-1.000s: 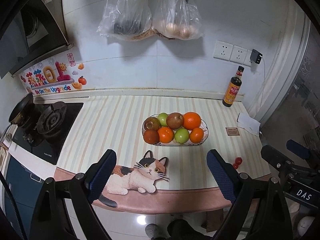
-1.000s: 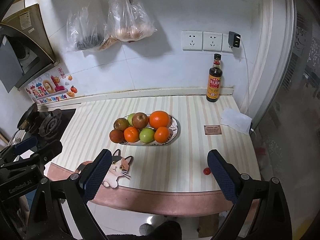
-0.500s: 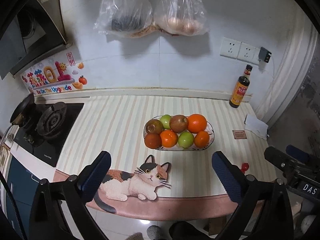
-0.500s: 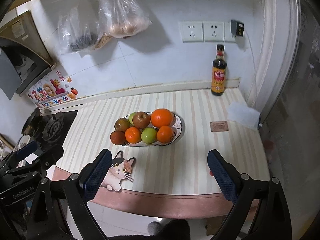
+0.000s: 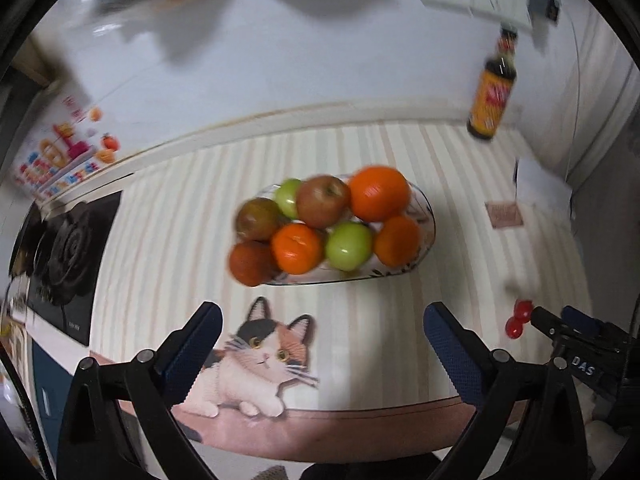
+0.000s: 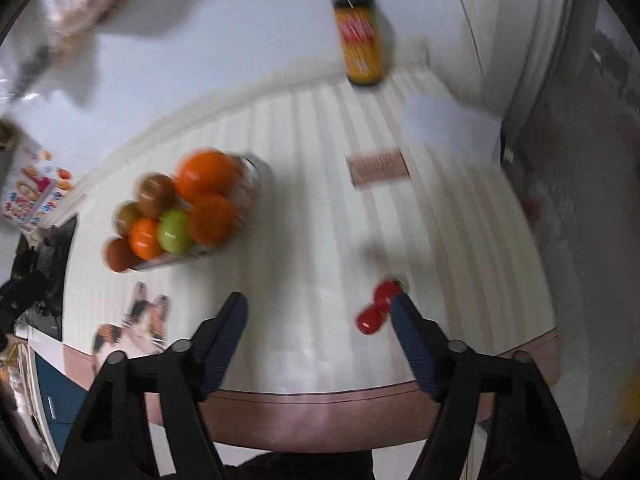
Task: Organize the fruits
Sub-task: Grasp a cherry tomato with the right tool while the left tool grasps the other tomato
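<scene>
The fruit plate, piled with oranges and apples, sits mid-counter behind the cat picture. The left gripper has its fingers spread wide, holding nothing. The right gripper is closing its fingers on empty space; two small red fruits lie just beside its right finger.

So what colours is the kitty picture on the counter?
The kitty picture is white with orange and black patches, clearest in the left wrist view.
</scene>
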A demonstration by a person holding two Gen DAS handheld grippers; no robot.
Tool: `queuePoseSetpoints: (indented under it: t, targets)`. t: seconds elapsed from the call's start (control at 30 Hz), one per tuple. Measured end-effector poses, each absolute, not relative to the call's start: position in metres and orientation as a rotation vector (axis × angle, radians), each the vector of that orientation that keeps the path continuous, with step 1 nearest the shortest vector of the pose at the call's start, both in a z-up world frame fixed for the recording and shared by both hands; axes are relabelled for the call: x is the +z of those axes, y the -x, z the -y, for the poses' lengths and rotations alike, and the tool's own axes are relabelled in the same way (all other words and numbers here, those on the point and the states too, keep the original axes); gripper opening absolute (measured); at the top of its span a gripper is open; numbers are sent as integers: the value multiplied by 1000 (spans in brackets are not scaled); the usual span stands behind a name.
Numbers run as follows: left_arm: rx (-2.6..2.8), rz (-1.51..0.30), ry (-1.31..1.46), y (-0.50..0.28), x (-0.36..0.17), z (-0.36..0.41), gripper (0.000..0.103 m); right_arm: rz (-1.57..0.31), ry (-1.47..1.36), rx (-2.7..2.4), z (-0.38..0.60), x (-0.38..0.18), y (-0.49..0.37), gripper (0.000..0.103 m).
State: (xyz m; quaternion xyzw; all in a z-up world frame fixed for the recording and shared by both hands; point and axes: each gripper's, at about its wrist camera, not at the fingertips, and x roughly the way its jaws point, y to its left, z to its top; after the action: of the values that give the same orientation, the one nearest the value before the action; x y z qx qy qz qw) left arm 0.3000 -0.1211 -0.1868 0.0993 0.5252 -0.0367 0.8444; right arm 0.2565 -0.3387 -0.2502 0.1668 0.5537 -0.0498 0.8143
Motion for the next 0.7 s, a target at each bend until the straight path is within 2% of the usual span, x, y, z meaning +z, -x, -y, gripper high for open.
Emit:
queuePoseSetpoints:
  t: [0.13, 0.23, 0.4, 0.7]
  targets:
    - [-121, -1181, -263, -315, -216, 150, 103, -1243, -397, -108, 355, -299, -259, 55]
    - [-160, -1227, -307, -324, -234, 174, 103, -1262, -456, -128, 368, -322, -259, 54]
    - [-186, -1269, -355, -332, -254, 202, 103, -1242, -530, -111, 386, -333, -263, 50]
    - [-205, -1348, -364, -340, -280, 231, 103, -1247, -460, -64, 394, -345, -276, 33]
